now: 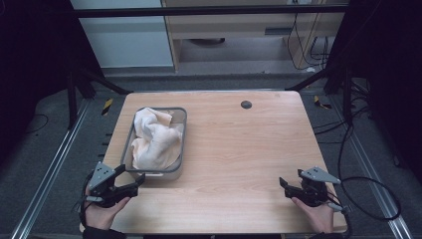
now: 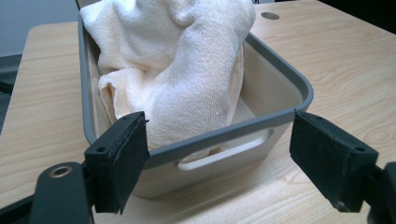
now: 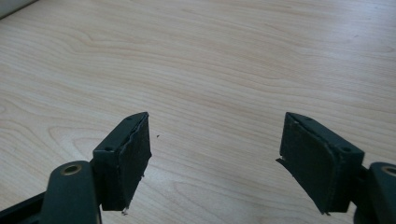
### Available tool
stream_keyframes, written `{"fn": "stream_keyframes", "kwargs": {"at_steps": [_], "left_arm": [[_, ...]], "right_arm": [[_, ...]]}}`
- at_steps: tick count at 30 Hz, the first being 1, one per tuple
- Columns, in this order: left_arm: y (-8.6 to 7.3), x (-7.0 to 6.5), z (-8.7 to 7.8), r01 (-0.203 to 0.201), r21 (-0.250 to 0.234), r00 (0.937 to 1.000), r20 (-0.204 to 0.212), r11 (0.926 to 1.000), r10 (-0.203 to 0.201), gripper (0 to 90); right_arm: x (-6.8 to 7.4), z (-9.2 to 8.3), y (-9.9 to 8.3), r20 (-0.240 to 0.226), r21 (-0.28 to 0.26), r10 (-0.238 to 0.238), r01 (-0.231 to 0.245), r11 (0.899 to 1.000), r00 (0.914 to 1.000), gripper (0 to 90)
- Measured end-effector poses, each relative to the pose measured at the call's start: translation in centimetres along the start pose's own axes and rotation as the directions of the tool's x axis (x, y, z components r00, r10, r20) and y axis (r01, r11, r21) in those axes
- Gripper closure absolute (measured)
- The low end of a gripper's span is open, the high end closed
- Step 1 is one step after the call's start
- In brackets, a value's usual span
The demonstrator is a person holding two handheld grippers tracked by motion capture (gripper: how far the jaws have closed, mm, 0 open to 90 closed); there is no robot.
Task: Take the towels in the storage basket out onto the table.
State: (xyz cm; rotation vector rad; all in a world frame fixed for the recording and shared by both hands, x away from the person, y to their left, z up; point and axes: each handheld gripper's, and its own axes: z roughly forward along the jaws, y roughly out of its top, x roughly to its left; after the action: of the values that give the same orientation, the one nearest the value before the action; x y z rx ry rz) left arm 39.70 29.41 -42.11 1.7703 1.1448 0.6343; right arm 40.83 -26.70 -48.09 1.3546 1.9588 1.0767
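A grey plastic bin stands on the left half of the wooden table, and a crumpled white towel is heaped inside it. My left gripper hovers at the bin's near end, open. In the left gripper view its jaws stand wide on either side of the bin's near wall and handle slot, touching nothing, with the towel rising above the rim. My right gripper rests near the table's front right corner, open. In the right gripper view nothing lies between its jaws except bare wood.
A small dark round hole sits in the tabletop near the far edge. A black cable loops off the table's right side by my right hand. Metal rails run along the floor on both sides.
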Motion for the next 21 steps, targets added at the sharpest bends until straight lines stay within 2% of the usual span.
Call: {"fn": "stream_keyframes", "kwargs": {"at_steps": [6, 13, 21], "left_arm": [[0.4, 0.1, 0.1, 0.009, -0.001, 0.9999, 0.005, 1.0000, -0.009, 18.7], [1.1, 0.0, 0.3, 0.001, 0.007, 0.9999, 0.013, 1.0000, -0.001, 18.5], [2.7, 0.0, 0.9, -0.010, 0.000, 0.9998, 0.020, 1.0000, 0.010, 18.2]], "right_arm": [[0.6, 0.2, -0.1, -0.006, 0.011, -0.035, 0.035, 0.999, 0.9994, 26.4], [0.9, 0.1, 0.0, -0.017, 0.013, -0.033, 0.034, 0.999, 0.9993, 27.6], [1.0, 0.1, 0.0, -0.009, 0.007, -0.047, 0.047, 0.999, 0.9988, 29.6]]}}
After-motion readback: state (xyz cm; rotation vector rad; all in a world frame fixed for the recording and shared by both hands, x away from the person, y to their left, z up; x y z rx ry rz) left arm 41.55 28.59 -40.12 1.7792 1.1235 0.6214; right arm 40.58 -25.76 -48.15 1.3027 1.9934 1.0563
